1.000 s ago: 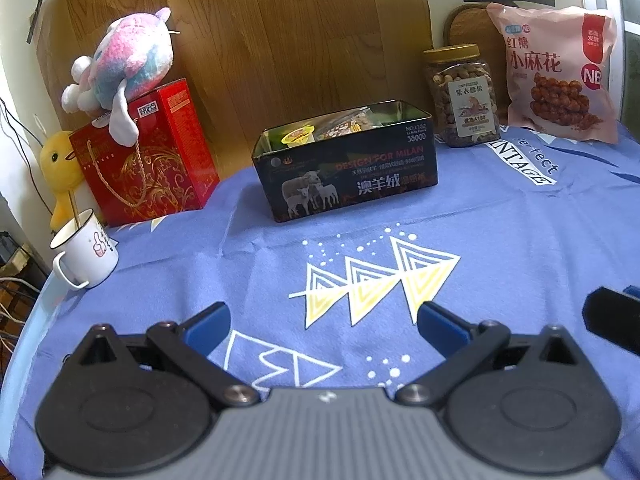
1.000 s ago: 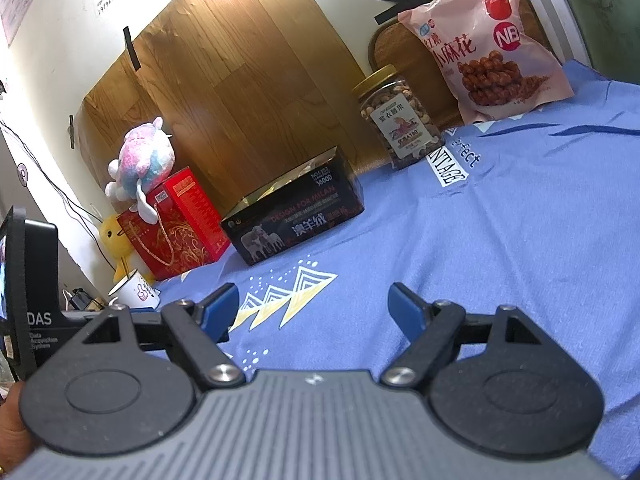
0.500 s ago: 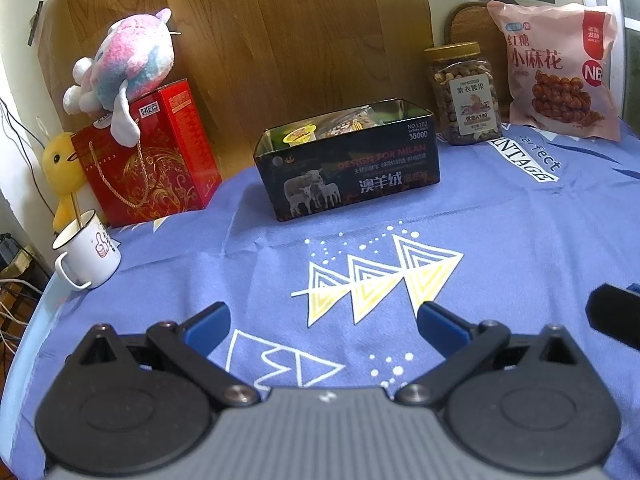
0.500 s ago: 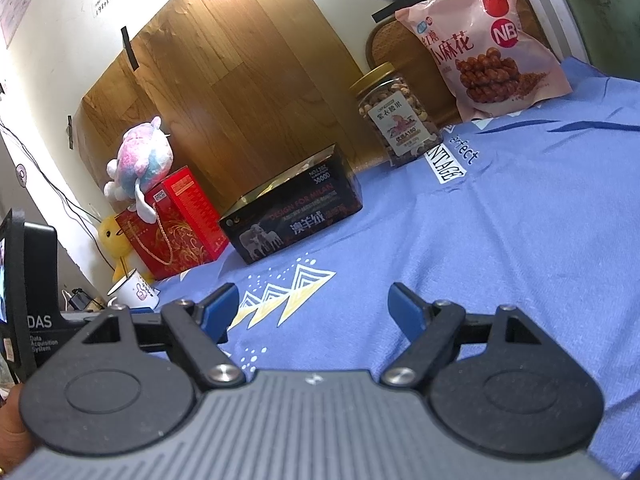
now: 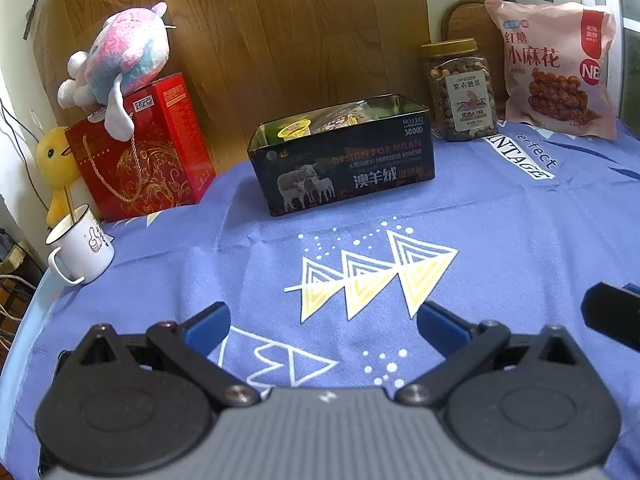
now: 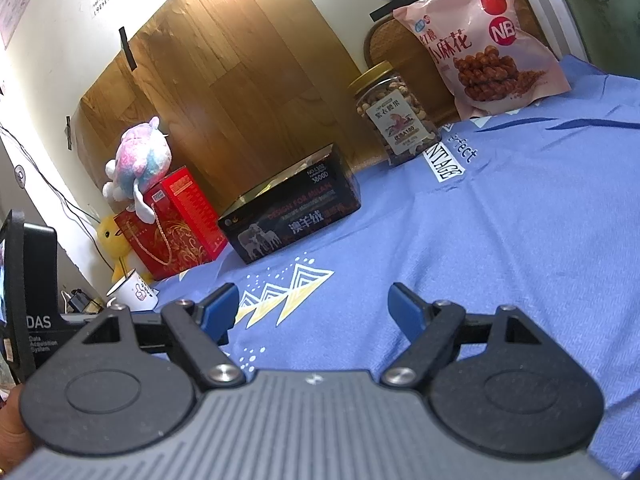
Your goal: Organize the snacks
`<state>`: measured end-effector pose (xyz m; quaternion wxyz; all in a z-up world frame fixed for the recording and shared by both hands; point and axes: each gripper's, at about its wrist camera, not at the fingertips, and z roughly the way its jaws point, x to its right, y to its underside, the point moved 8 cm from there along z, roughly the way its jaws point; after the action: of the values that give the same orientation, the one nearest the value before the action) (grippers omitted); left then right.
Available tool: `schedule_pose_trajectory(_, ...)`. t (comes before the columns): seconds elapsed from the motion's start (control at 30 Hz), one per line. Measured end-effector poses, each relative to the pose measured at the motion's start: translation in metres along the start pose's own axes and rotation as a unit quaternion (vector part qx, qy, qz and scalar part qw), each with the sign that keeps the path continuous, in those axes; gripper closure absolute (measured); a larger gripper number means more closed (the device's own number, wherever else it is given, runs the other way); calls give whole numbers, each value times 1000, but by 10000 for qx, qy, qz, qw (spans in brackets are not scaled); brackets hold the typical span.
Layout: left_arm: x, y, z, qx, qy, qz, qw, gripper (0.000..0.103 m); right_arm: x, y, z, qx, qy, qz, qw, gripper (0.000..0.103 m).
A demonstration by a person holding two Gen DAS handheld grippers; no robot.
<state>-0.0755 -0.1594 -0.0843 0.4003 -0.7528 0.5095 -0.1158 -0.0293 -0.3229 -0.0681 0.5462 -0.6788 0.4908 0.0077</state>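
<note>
Ahead of both tongs lies a broad bare stretch of the worktop's blue printed cloth (image 5: 500,248), open from the near edge up to the row of things along the back. In that row, the black open-topped rectangular tin (image 5: 344,168) stands at the middle, already holding small packets. To its left, with a narrow gap between, is the red gift box with gold cord (image 5: 140,156), a pink-and-blue plush toy (image 5: 120,56) on top of it. The white enamel mug (image 5: 80,248) sits near the left edge. To the tin's right stand the clear nut jar with gold lid (image 5: 460,92) and the pink snack bag (image 5: 556,64), close together against the wooden wall panel (image 5: 300,28).
</note>
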Motion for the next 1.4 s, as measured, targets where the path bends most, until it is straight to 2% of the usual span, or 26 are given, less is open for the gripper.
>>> schedule_pose_trajectory(1.4, 1, -4, -1, 9, 22, -35, 10000, 0, -2, 0, 0, -4, 5, -18, 10000, 19)
